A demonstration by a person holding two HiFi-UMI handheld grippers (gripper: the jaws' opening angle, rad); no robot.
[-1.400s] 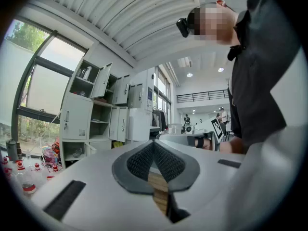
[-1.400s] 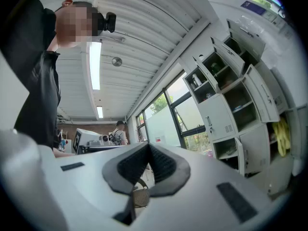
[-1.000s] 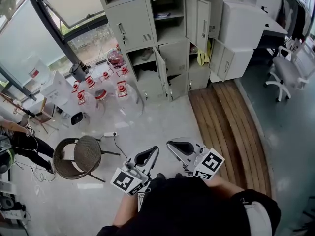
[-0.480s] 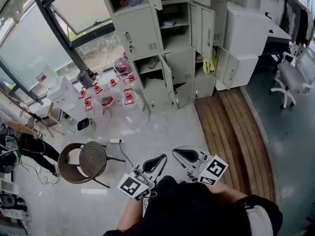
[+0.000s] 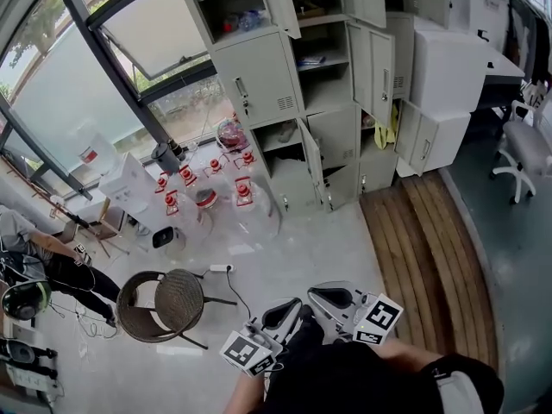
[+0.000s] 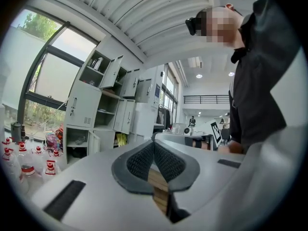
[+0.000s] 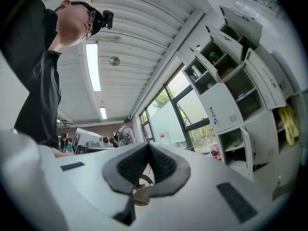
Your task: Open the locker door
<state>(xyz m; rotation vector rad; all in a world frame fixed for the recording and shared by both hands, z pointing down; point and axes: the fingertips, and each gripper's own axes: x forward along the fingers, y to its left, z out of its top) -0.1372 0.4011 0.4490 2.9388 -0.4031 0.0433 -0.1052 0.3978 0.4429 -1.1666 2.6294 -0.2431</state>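
The grey locker block [image 5: 302, 84] stands far off at the top of the head view. Most of its doors hang open; one upper-left door [image 5: 256, 78] with a handle and vent is closed. That closed door also shows in the left gripper view [image 6: 83, 110] and the right gripper view [image 7: 222, 107]. My left gripper [image 5: 296, 305] and right gripper [image 5: 314, 293] are held close to my body at the bottom, well short of the lockers. In both gripper views, left [image 6: 154, 148] and right [image 7: 148, 150], the black pads meet with nothing between them.
A round wicker chair [image 5: 168, 300] stands to the left of the grippers. Several red-capped bottles [image 5: 207, 184] crowd the floor before the lockers. Wooden planking [image 5: 431, 257] runs on the right, past a white cabinet [image 5: 457, 54] and an office chair [image 5: 530, 158]. A person [image 5: 43, 266] crouches far left.
Both grippers have sunk toward the bottom of the head view, still shut. The view has tilted, so more of the lockers shows, lower in the picture.
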